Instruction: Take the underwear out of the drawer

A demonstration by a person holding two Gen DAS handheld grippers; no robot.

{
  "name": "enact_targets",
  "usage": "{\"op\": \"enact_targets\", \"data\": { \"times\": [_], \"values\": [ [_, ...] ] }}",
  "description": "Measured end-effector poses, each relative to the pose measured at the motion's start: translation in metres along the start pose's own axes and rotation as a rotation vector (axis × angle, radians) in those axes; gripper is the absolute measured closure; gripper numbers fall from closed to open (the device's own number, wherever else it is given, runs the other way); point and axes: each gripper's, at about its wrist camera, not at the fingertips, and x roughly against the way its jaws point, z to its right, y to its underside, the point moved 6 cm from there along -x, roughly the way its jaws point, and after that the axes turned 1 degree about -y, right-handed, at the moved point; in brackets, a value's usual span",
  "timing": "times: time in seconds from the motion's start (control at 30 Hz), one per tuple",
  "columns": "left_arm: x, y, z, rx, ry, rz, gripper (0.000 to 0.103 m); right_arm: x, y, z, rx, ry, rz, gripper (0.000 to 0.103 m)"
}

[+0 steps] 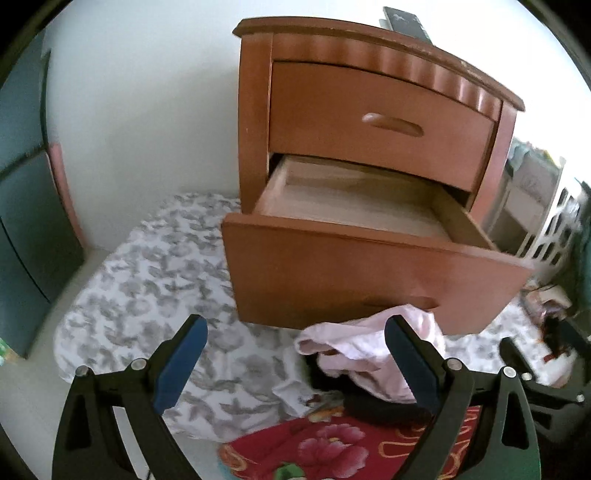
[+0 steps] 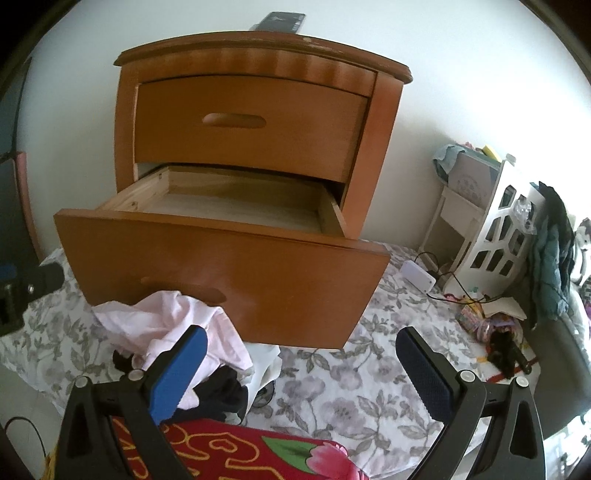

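The pink underwear [image 1: 369,350] is seen lying crumpled on the grey-flowered bedsheet [image 1: 147,280], right in front of the nightstand [image 1: 369,122], just below the pulled-out bottom drawer [image 1: 369,273]. A dark garment [image 2: 221,391] is tucked under and beside it on the sheet, with a bit of white fabric [image 2: 264,360] next to that. The inside of the drawer is shown as bare wood. The top drawer [image 2: 251,122] is kept shut above it.

No brand or readable writing can be made out anywhere; a dark flat object [image 2: 279,21] is perched on top of the nightstand, but anything on it is too blurry to be read.

The left gripper [image 1: 295,360] is held with its blue-padded fingers spread wide, and nothing is gripped. Its right-hand pad [image 1: 410,365] is seen over the pink cloth, though actual contact can't be told. The right gripper [image 2: 301,373] is likewise spread wide and nothing is held; its left-hand pad [image 2: 177,376] overlaps the edge of the pink fabric in view, contact again unclear.

A red blanket with pink flowers [image 2: 258,454] is spread on the near side of the underwear pile. Off to the nightstand's right, a white cut-out rack [image 2: 495,236], a small white box with a black cable [image 2: 419,276] and some clutter are seen on the bed.
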Motion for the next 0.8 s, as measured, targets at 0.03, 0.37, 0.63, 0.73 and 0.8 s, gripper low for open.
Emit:
{"op": "enact_targets", "data": {
  "times": [0.03,0.37,0.63,0.73,0.8],
  "values": [
    [0.001,0.000,0.000,-0.001,0.000,0.007,0.006,0.003,0.000,-0.001,0.000,-0.002,0.005,0.000],
    [0.005,0.003,-0.008,0.007,-0.155,-0.016,0.006,0.016,-0.006,0.002,-0.014,-0.005,0.032,0.000],
    [0.003,0.004,-0.009,0.016,-0.143,-0.037,0.006,0.021,-0.007,0.009,-0.030,0.002,0.034,0.000],
    [0.004,0.004,-0.009,0.019,-0.142,-0.038,0.006,0.023,-0.008,0.012,-0.038,0.004,0.038,0.000],
    [0.005,0.004,-0.008,0.018,-0.139,-0.040,0.006,0.025,-0.009,0.013,-0.042,0.006,0.042,0.000]
  ]
}}
